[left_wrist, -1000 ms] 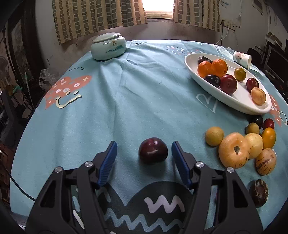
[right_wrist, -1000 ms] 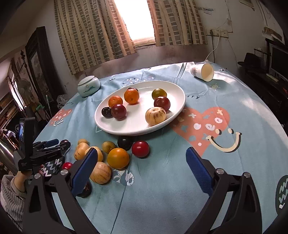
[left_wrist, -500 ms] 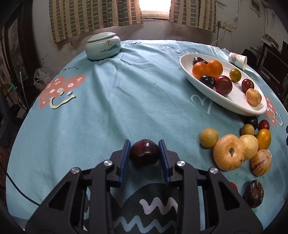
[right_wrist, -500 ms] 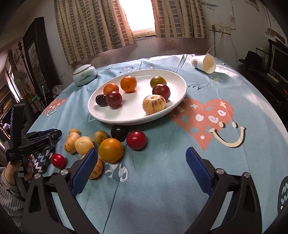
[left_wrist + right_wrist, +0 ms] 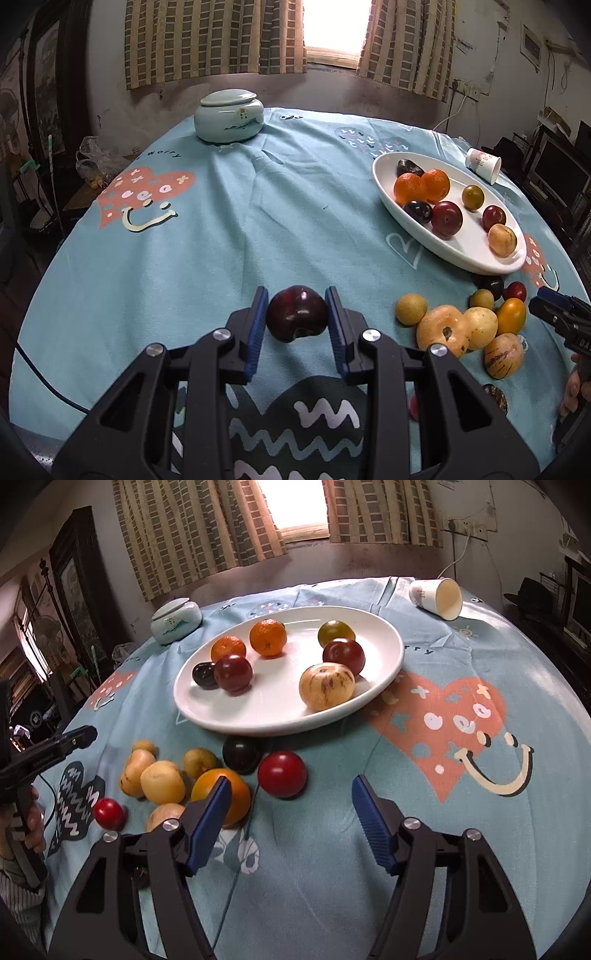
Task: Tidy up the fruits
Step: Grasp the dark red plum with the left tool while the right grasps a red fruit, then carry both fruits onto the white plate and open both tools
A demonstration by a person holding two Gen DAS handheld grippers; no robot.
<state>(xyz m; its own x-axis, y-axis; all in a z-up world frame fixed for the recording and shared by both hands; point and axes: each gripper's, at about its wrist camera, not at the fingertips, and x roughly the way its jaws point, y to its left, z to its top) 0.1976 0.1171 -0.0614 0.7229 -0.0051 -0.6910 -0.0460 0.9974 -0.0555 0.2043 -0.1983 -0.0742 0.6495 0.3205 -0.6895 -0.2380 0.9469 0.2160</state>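
My left gripper (image 5: 296,295) is shut on a dark red plum (image 5: 296,314), held just above the blue tablecloth. A white oval plate (image 5: 424,236) at the right holds several fruits, among them two oranges (image 5: 421,186). Loose fruits (image 5: 447,332) lie in a cluster in front of the plate. In the right wrist view, my right gripper (image 5: 290,782) hovers low over that cluster, its jaws closing. A red fruit (image 5: 282,774) lies just beyond its fingertips, and the pads do not touch it. An orange fruit (image 5: 221,794) sits beside its left finger (image 5: 212,812).
A pale lidded ceramic jar (image 5: 229,118) stands at the table's far side. A paper cup (image 5: 437,598) lies on its side behind the plate (image 5: 258,723). A person's hand (image 5: 31,823) holds the left gripper (image 5: 74,738) at the table's left edge.
My left gripper shut on the plum and raised it off the cloth. My right gripper moved down and closer to the loose fruits, and its jaws narrowed.
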